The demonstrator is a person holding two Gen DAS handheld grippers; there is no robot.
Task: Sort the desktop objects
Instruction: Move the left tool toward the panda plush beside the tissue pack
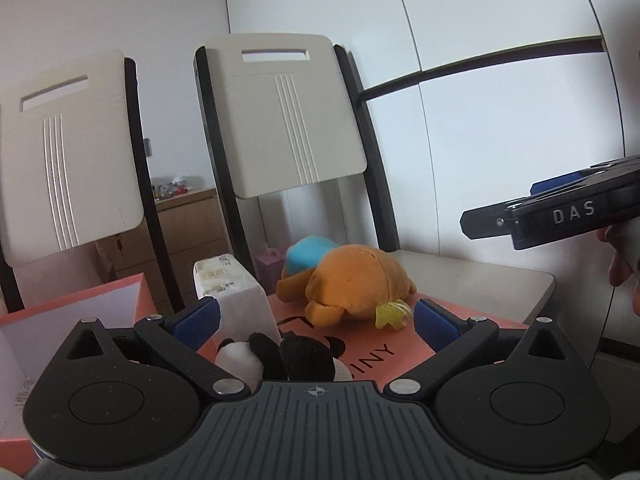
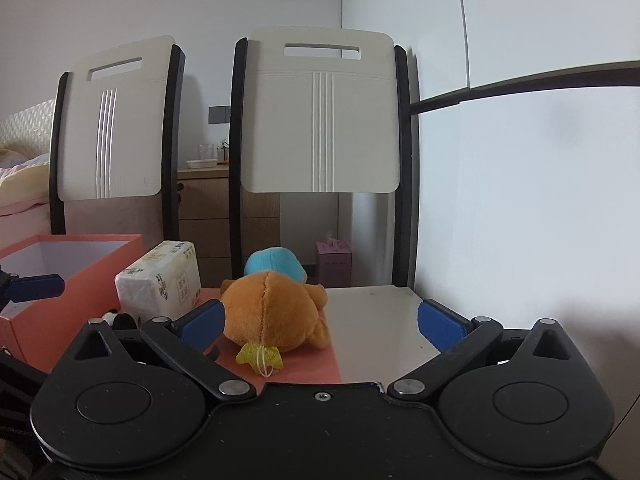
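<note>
Plush toys number three: one rounded orange plush (image 2: 272,312), one blue plush (image 2: 274,262) behind it, one small black-and-white panda (image 1: 280,356). All lie on a flat salmon lid (image 1: 380,360) on the bench (image 2: 380,320), beside one soft rectangular tissue pack (image 2: 160,280) and one open box (image 2: 72,276). The orange plush's long axis runs toward two chairs (image 2: 320,120). Left gripper (image 1: 316,322) and right gripper (image 2: 320,324) have jaws spread wide, empty.

Two plush toys share the tabletop: one orange-and-blue figure (image 2: 272,312) lying on a single coral-coloured lid (image 1: 384,360), and one black-and-white panda (image 1: 280,356) nearer the left. One wrapped pack of tissues (image 2: 160,280) stands beside one open coral box (image 2: 72,280) on the left, with one small pink carton (image 2: 334,262) on the floor far behind. Two white chairs, one (image 2: 112,120) left and one (image 2: 320,112) right, line the far side, and two grippers, left (image 1: 316,320) and right (image 2: 320,320), are held with fingers spread wide.
</note>
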